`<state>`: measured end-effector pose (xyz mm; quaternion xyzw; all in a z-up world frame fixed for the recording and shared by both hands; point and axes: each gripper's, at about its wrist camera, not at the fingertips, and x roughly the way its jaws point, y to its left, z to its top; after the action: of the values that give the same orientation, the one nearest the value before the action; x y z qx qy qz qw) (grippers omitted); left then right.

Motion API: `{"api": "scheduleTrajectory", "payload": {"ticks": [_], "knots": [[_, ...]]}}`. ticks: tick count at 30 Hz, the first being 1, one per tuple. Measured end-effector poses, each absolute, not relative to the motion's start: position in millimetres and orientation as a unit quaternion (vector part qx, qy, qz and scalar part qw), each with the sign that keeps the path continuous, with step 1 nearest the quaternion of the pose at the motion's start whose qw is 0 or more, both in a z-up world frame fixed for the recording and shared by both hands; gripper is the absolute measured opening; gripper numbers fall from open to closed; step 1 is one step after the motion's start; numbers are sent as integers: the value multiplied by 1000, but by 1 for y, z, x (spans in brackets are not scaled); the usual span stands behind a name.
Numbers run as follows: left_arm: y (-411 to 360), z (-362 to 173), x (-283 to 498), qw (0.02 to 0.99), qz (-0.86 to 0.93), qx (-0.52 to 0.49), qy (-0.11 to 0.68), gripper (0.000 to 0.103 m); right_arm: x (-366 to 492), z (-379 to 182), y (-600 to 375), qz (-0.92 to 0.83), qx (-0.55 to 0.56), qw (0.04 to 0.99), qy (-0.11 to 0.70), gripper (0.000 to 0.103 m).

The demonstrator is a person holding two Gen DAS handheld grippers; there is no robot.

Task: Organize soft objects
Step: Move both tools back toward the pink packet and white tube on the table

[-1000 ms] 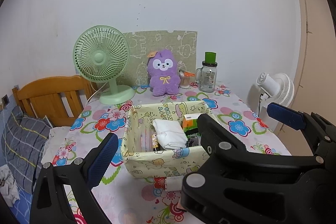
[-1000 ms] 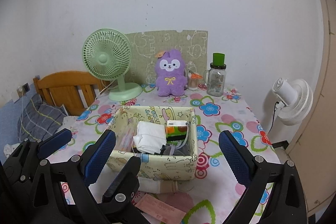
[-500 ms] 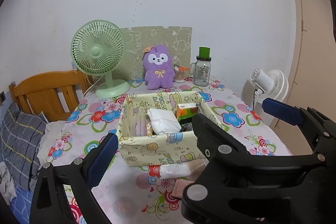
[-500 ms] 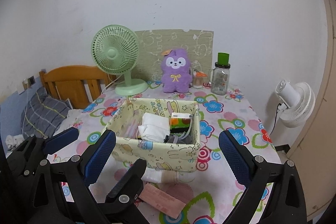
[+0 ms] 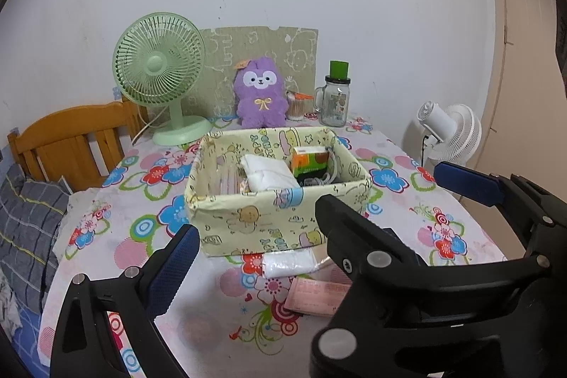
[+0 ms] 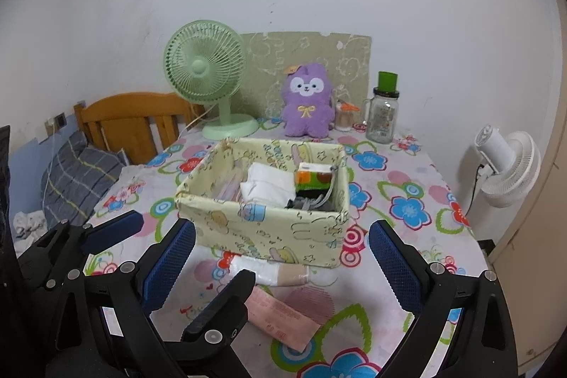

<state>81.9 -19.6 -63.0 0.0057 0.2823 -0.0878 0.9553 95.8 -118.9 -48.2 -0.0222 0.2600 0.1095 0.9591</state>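
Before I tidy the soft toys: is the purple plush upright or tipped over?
Upright. The purple plush sits on its base against the patterned board, face forward, beyond the fabric box.

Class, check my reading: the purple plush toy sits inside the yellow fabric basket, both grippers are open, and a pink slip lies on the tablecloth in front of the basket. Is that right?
One detail is wrong. The purple plush toy is not in the yellow fabric basket; it stands behind it against the wall, as the right wrist view shows. The right gripper and left gripper are open, and the pink slip lies in front of the basket.
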Motion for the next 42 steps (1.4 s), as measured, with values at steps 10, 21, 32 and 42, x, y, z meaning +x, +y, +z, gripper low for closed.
{"api": "scheduleTrajectory", "payload": {"ticks": [10, 21, 32, 42], "knots": [[-16, -84, 86, 950, -80, 13, 300, 100, 96, -66, -116, 127, -33, 954, 270, 100], [-14, -115, 92, 939, -72, 9, 337, 100, 102, -94, -115, 125, -44, 946, 297, 100], [-19, -136, 93, 929, -87, 36, 359, 100, 115, -122, -116, 125, -42, 934, 331, 100], [-20, -153, 95, 919, -96, 45, 381, 100, 119, -141, -114, 127, -54, 928, 347, 100]]}}
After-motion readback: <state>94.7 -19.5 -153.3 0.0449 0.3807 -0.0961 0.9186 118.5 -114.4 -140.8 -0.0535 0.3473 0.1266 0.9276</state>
